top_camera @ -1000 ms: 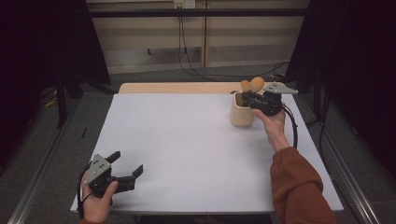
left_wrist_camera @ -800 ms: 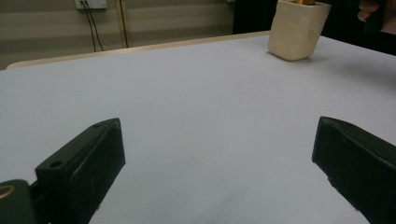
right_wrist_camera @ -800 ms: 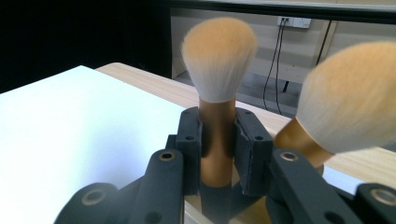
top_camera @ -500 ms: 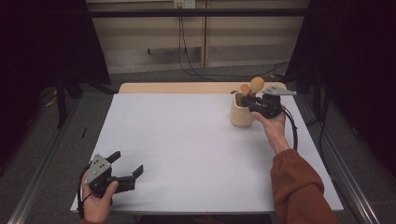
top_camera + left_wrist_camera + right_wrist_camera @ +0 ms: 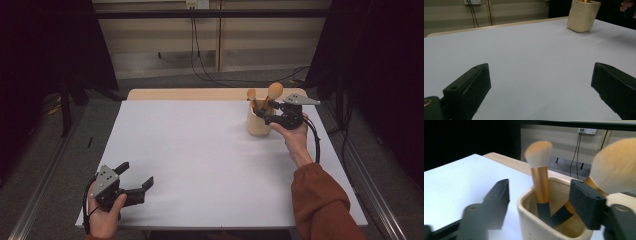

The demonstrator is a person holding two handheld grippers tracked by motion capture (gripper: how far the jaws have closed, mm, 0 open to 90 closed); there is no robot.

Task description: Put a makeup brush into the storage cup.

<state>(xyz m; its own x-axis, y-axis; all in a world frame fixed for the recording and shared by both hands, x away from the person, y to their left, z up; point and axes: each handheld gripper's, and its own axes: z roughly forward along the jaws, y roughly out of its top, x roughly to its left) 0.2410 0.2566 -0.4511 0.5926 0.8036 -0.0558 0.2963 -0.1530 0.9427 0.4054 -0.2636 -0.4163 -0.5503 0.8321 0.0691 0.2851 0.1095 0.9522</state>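
A cream square cup [image 5: 257,125] stands at the far right of the white table [image 5: 200,160]. Two makeup brushes lean in it, a small one [image 5: 251,95] and a big round one [image 5: 274,91]. My right gripper [image 5: 264,116] hovers at the cup's rim. Its jaws have just been opening. In the right gripper view the small brush [image 5: 539,155] rises between the jaws of the right gripper [image 5: 540,192] without touching either pad, and the big brush [image 5: 616,167] sits behind the right jaw. My left gripper [image 5: 136,174] rests open on the near left, with only bare table between the jaws [image 5: 540,72].
A pale wooden strip [image 5: 200,94] runs along the table's far edge. Cables [image 5: 200,55] hang down the wall behind. From the left gripper view the cup [image 5: 582,15] stands far off at the upper right. A metal rail [image 5: 40,200] flanks the left side.
The right gripper's jaws have spread apart at the cup. Both brushes stand in the cup as before. The left hand has stayed put.
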